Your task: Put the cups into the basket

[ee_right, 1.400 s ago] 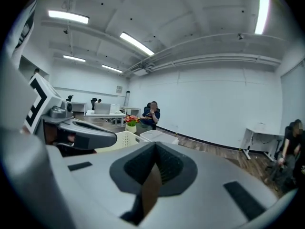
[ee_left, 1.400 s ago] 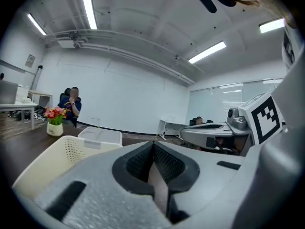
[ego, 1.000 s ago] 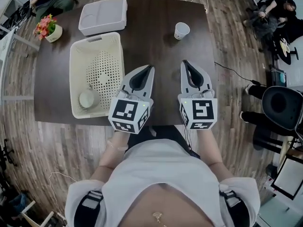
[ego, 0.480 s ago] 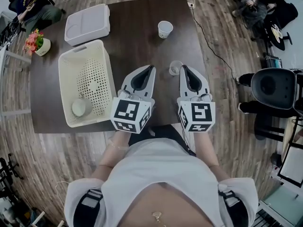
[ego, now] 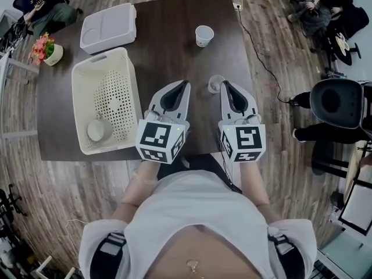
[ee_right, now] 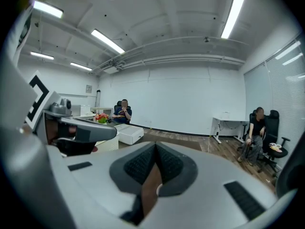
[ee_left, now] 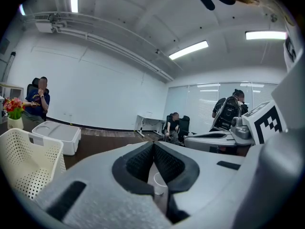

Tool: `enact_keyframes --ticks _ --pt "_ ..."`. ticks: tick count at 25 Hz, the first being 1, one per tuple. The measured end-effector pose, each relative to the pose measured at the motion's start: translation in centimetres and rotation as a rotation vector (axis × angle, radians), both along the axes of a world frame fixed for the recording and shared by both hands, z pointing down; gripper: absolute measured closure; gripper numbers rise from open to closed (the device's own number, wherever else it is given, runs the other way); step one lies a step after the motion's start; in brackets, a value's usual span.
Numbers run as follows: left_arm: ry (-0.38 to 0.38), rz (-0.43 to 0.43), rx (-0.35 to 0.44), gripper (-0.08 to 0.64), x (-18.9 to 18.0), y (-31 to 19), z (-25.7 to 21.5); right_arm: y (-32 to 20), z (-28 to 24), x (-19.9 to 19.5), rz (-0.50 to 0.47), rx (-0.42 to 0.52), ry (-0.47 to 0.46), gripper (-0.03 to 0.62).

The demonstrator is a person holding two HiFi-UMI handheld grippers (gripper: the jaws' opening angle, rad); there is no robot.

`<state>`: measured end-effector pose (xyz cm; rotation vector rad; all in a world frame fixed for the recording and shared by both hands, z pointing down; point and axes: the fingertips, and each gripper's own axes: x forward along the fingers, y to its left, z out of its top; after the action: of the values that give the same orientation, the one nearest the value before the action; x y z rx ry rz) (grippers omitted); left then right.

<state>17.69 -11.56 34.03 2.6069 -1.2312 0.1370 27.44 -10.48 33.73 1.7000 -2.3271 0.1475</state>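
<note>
Dark desk (ego: 168, 45), basket (ego: 107, 54) left, one cup (ego: 96, 130) inside. Left gripper (ego: 185, 83) and right gripper (ego: 225, 84): jaws pressed together, empty. Clear cup (ego: 215, 83) just beside the right's tip; spread wide, then straddle it gently.

Bright ceiling strip lighting, heavy fisheye distortion

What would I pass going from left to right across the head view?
Flower pot → basket → left gripper → white paper cup → right gripper.
</note>
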Motion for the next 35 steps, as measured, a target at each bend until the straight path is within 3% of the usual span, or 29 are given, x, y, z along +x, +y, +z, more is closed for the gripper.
enact_keyframes --ticks 6,9,13,16,18,26,35 --pt "-0.011 0.010 -0.014 0.549 0.9 -0.5 0.6 -0.3 1.1 -1.1 -0.139 -0.066 0.151 0.580" --pt "-0.013 0.015 -0.026 0.549 1.5 -0.8 1.1 -0.5 1.7 -1.1 -0.199 -0.114 0.139 0.541" --pt "-0.018 0.012 -0.051 0.549 2.1 -1.2 2.0 -0.9 3.5 -1.1 -0.275 -0.214 0.082 0.369" --pt "-0.029 0.012 -0.075 0.549 2.7 -1.2 2.8 -0.9 5.1 -0.7 -0.319 -0.284 0.108 0.235" --pt "-0.038 0.014 -0.090 0.549 2.9 -1.4 3.6 -1.0 6.2 -0.6 -0.349 -0.330 0.130 0.180" --pt "-0.056 -0.009 -0.164 0.549 3.6 -2.3 7.4 -2.5 10.4 0.2 -0.386 -0.420 0.220 0.166" --pt "-0.068 -0.056 -0.219 0.549 3.2 -3.8 11.9 -4.1 15.8 0.6 -0.426 -0.529 0.249 0.167"
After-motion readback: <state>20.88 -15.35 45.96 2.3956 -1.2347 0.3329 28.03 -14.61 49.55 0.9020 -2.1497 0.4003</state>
